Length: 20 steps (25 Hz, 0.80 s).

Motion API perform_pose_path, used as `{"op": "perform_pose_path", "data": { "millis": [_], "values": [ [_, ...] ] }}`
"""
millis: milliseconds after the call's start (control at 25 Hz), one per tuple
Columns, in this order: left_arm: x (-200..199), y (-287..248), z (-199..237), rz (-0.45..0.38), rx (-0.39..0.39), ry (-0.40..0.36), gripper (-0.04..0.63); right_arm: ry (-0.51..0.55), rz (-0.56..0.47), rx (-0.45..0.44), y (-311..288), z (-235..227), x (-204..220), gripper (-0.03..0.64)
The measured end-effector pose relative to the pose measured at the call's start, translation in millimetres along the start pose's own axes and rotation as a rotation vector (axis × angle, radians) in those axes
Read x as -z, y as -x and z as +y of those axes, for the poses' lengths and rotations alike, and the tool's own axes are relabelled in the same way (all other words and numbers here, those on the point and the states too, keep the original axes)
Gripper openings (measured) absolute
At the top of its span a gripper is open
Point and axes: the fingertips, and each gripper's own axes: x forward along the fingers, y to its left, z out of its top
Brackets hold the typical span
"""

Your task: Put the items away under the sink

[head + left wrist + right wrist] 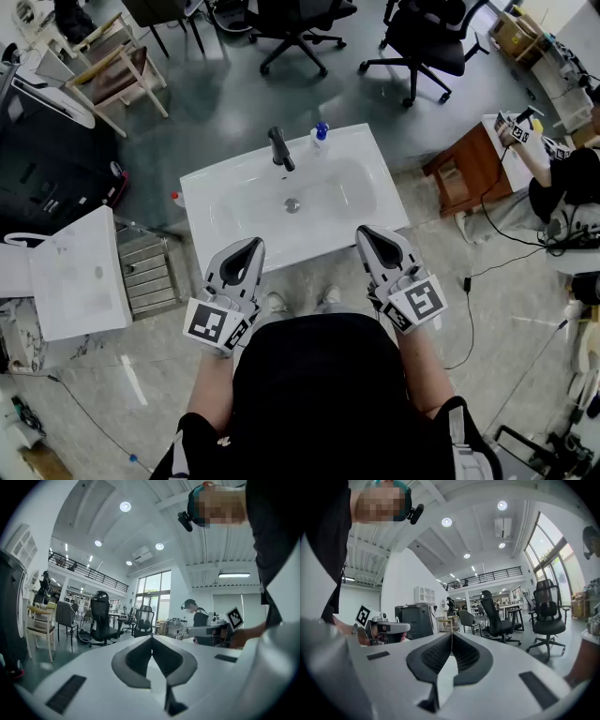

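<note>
Torso: person in a black top (314, 394), filling the bottom of the head view and standing just before the sink (216, 202), with shoes showing at its front edge.
Left hand-held gripper (253, 246): level over the sink's front rim, jaws pressed together with nothing between them.
Right hand-held gripper (366, 232): level near the front right corner, jaws likewise pressed together and empty.
Sink: white, one shallow basin with a drain in the middle; the basin holds nothing.
Faucet (280, 148): black, at the middle of the back rim.
Bottle (321, 134): small, blue-capped, upright on the back rim just right of the faucet and well apart from both hand-held grippers.
Red-topped thing (174, 197): just beside the sink's left rim; too small to tell what it is or whether it rests on the rim.
Handling: the bottle looks like light, fairly stiff plastic. Its smooth wall could be slippery if wet, and its narrow base probably tips at a sideways nudge.
Where to hold: across the body below the cap, jaws level, squeezing gently so the wall does not buckle.
Storage: the space under the sink is hidden below the basin, so no door or shelf can be judged.
Stage: nothing is picked up; the task appears to be at its start.
</note>
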Motion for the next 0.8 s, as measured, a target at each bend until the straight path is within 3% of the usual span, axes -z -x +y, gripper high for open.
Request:
{"op": "perform_pose_path", "data": {
  "millis": [520, 800],
  "values": [
    [8, 25, 32, 0.011, 0.005, 0.021, 0.023, 0.028, 0.019, 0.013, -22, 25, 3, 0.035],
    [15, 43, 56, 0.021, 0.051, 0.042, 0.023, 0.002, 0.02, 0.062, -39, 41, 10, 0.037]
  ]
}}
